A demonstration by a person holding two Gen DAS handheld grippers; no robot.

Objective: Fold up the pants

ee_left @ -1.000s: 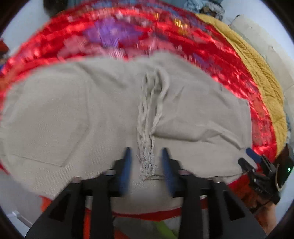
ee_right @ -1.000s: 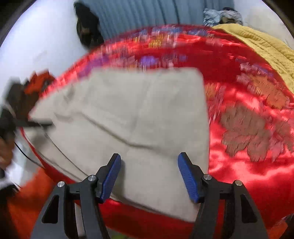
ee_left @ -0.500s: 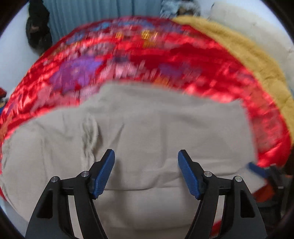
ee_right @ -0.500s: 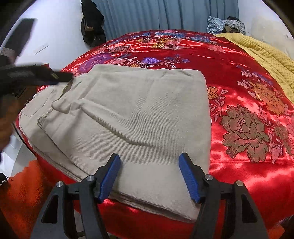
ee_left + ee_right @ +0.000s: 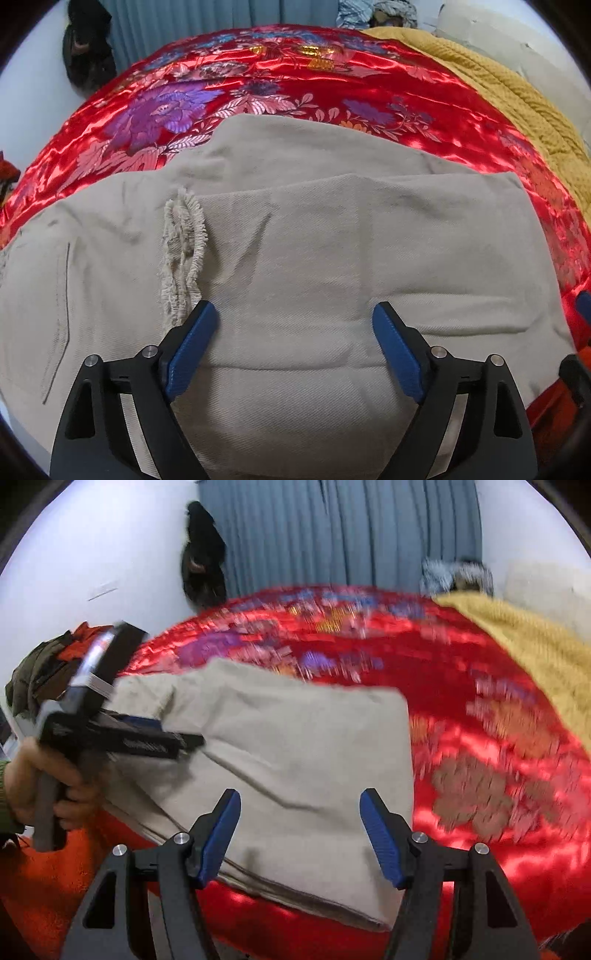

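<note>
- The bed cover, red satin with flowers, fills most of both views; everything below is placed against it.
- A yellow blanket lies along the cover's right edge, and a blue curtain hangs behind its far end, with a dark bag hanging at the curtain's left.
- The pants, beige and folded into a thick stack, lie on the near part of the cover, reaching its front edge; their frayed hem lies on top of the stack towards the left.
- The left gripper hangs over the pants, just right of the hem. Its jaws are spread wide and opening further; cloth lies below the gap, but the blue pads pinch nothing.
- The right gripper hovers over the near right part of the folded pants, jaws moderately spread, clamping nothing.
- A hand at the cover's left edge holds the left gripper, seen side-on in the right wrist view.
- Compared with a second ago, the left jaws, then close together on either side of the hem, stand far wider and have shifted right of it. The right gripper's spread looks unchanged, while its view now takes in more curtain and wall.
</note>
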